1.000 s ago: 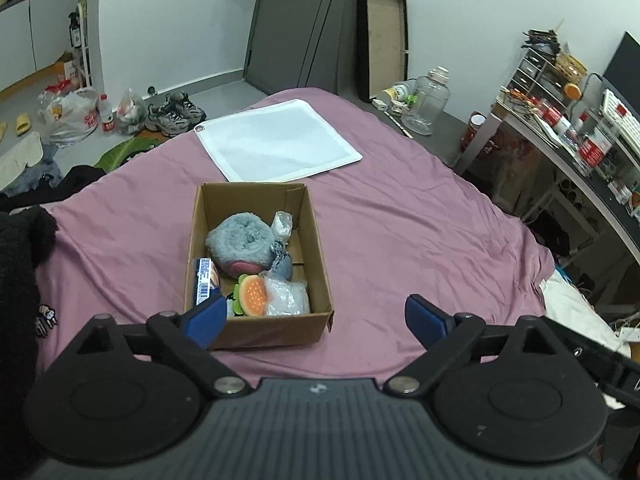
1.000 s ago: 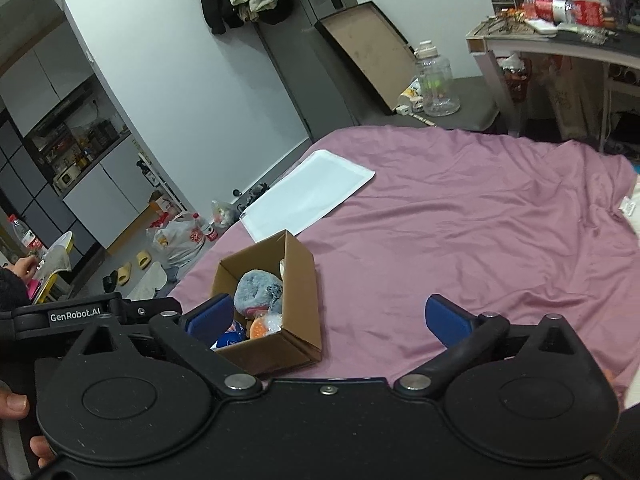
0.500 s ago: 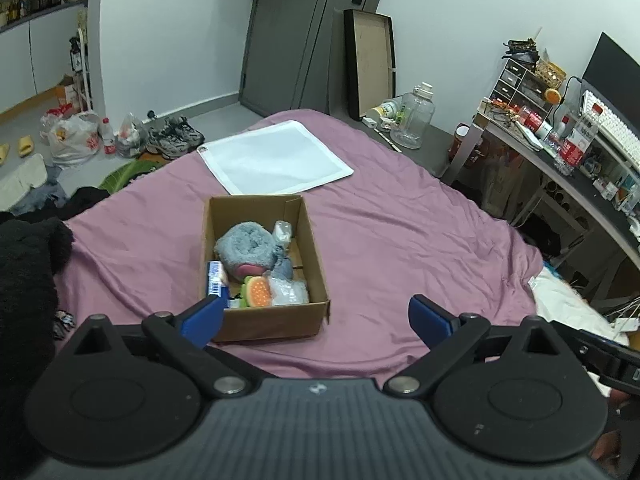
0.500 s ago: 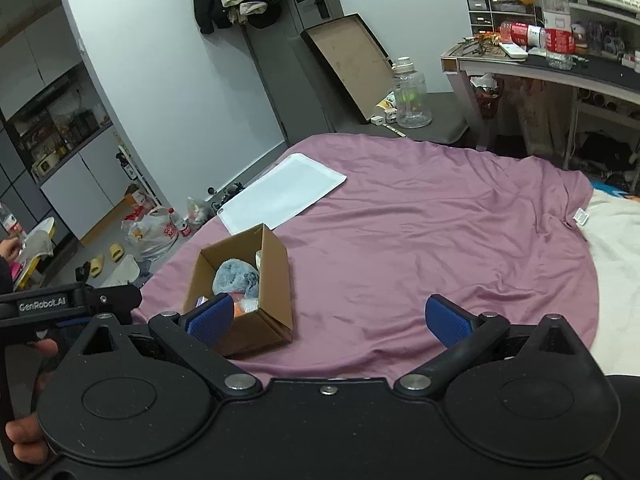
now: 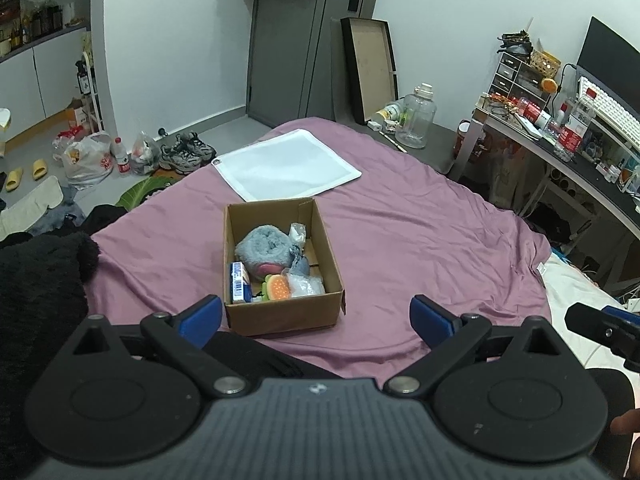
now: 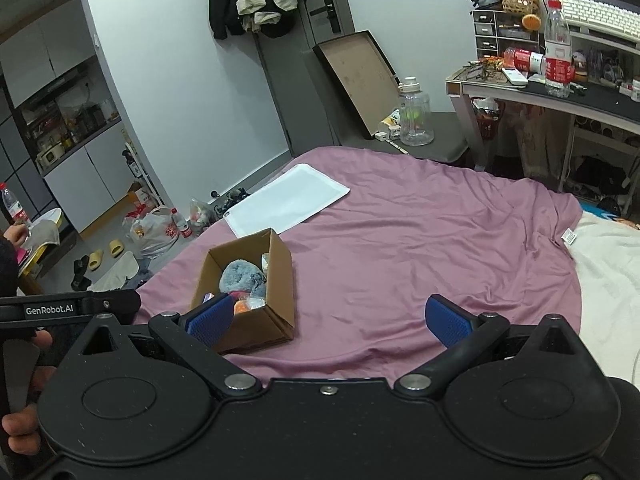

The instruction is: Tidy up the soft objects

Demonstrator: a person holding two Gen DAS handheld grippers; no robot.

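Note:
An open cardboard box (image 5: pixel 334 256) (image 6: pixel 280 276) sits on a purple bedsheet (image 5: pixel 420 232) (image 6: pixel 420 240). Inside lie a grey plush toy (image 5: pixel 266 250) (image 6: pixel 242 276), an orange round toy (image 5: pixel 278 288), a blue and white packet (image 5: pixel 239 282) and clear plastic bags (image 5: pixel 306 284). A white flat cloth bag (image 5: pixel 286 168) (image 6: pixel 286 200) lies beyond the box. My left gripper (image 5: pixel 316 316) is open, held back from the box's near wall. Off to the box's right, my right gripper (image 6: pixel 330 318) is also open; its left pad (image 6: pixel 210 318) overlaps the box in view. Both are empty.
A black fluffy garment (image 5: pixel 36 280) lies at the bed's left edge. Shoes, bags and slippers litter the floor (image 5: pixel 120 156) to the left. A cluttered desk (image 5: pixel 568 148) (image 6: pixel 560 92) stands right. A large clear jug (image 5: pixel 418 120) sits past the bed. A white blanket (image 6: pixel 608 272) lies right.
Both grippers have drawn back and risen from the box, which now looks smaller and farther. More of the door and wall shows. The jaws stay open.

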